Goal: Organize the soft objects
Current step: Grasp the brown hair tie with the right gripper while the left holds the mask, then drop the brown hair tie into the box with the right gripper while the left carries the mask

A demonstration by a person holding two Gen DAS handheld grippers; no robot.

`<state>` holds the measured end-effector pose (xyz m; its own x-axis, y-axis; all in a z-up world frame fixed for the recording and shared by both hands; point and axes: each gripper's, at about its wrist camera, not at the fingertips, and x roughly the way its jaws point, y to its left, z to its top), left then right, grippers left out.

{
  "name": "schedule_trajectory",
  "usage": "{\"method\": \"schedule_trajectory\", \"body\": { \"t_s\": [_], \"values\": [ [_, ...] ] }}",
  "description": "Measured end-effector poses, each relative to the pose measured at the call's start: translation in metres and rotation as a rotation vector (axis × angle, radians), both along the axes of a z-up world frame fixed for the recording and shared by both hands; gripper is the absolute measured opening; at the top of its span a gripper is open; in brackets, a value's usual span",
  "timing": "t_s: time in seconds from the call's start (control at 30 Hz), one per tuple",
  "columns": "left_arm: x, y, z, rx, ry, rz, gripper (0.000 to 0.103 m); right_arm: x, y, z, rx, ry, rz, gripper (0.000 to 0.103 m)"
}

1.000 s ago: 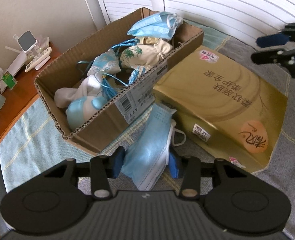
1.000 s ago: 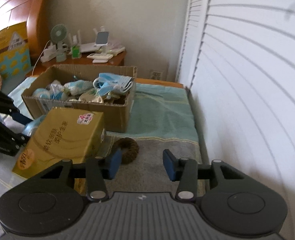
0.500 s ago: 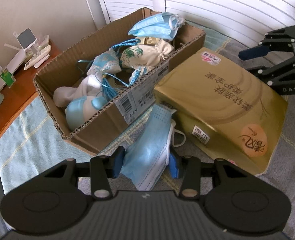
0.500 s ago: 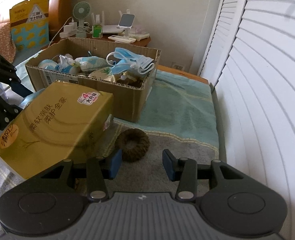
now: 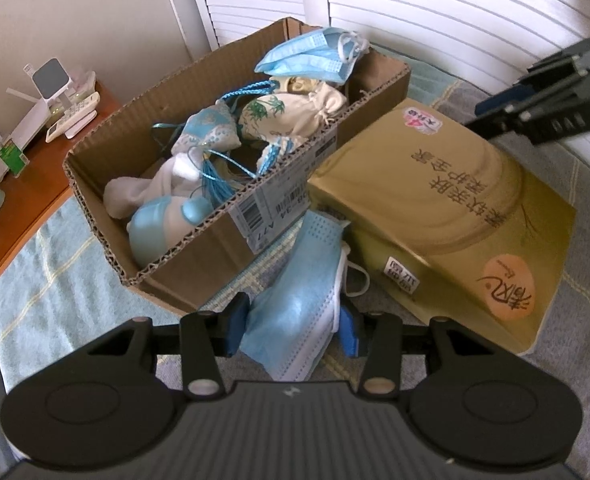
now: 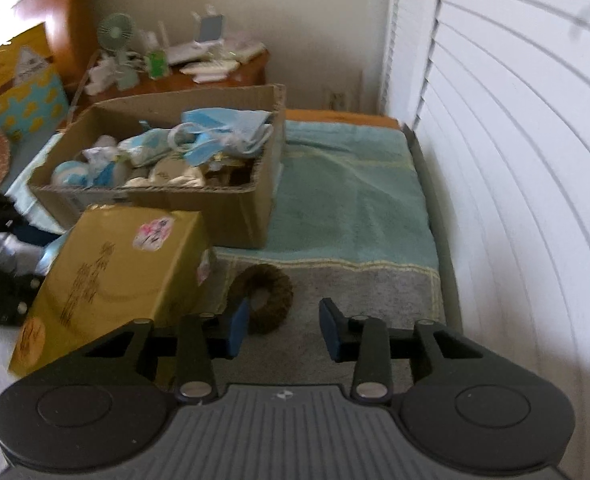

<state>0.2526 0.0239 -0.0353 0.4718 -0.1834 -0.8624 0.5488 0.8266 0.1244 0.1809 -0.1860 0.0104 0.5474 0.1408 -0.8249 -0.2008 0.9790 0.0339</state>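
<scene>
1. Two grippers are at work. The left gripper (image 5: 293,330) has its jaws drawn in on either side of a blue face mask (image 5: 301,300), and the blue pads touch its edges, so the mask looks pinched, probably so it can be lifted without unfolding.
2. That mask lies on the bed cover just in front of the cardboard box (image 5: 199,248), with its far end tucked against the gold tissue pack (image 5: 455,216). It is close to the box, so the carry should be short.
3. The box already holds other soft things: another blue mask (image 5: 311,58) on the far rim, drawstring pouches (image 5: 287,114) and white socks (image 5: 143,192). It is evidently the collecting place.
4. The right gripper (image 6: 283,330) has its jaws spread and grips nothing. It is low over the grey blanket (image 6: 375,304), and its left finger is just in front of a brown scrunchie (image 6: 273,292).
5. The scrunchie rests beside the tissue pack's corner, off to the left of the jaw gap rather than between the fingers. I judge the right gripper needs to shift left before closing.
6. Beyond these, a teal towel (image 6: 355,200) covers the bed, and a wooden nightstand (image 6: 199,80) holds small gadgets.
</scene>
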Motion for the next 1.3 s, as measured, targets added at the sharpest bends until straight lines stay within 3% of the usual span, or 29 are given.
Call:
{"method": "schedule_trajectory", "body": {
  "t_s": [0.23, 0.3, 0.33, 0.77, 1.03, 1.3],
  "values": [
    [0.000, 0.002, 0.000, -0.016, -0.005, -0.005, 0.046, 0.024, 0.004, -0.006, 0.024, 0.103, -0.044, 0.031],
    [-0.001, 0.003, 0.000, -0.020, -0.006, -0.004, 0.046, 0.028, 0.007, -0.012, 0.025, 0.117, -0.053, 0.016],
    [-0.001, 0.003, -0.001, -0.019, -0.007, -0.007, 0.045, 0.029, 0.008, -0.013, 0.016, 0.121, -0.058, 0.015],
    [-0.001, 0.003, -0.001, -0.024, -0.006, -0.010, 0.045, 0.013, -0.006, 0.001, -0.045, 0.085, -0.112, 0.014],
    [-0.001, 0.008, 0.005, -0.041, -0.004, 0.006, 0.025, 0.005, -0.004, 0.003, -0.034, 0.070, -0.101, 0.014],
    [-0.010, 0.012, 0.017, -0.037, -0.019, 0.015, 0.021, -0.006, -0.004, 0.016, -0.029, 0.044, -0.091, 0.014]
  ]
}}
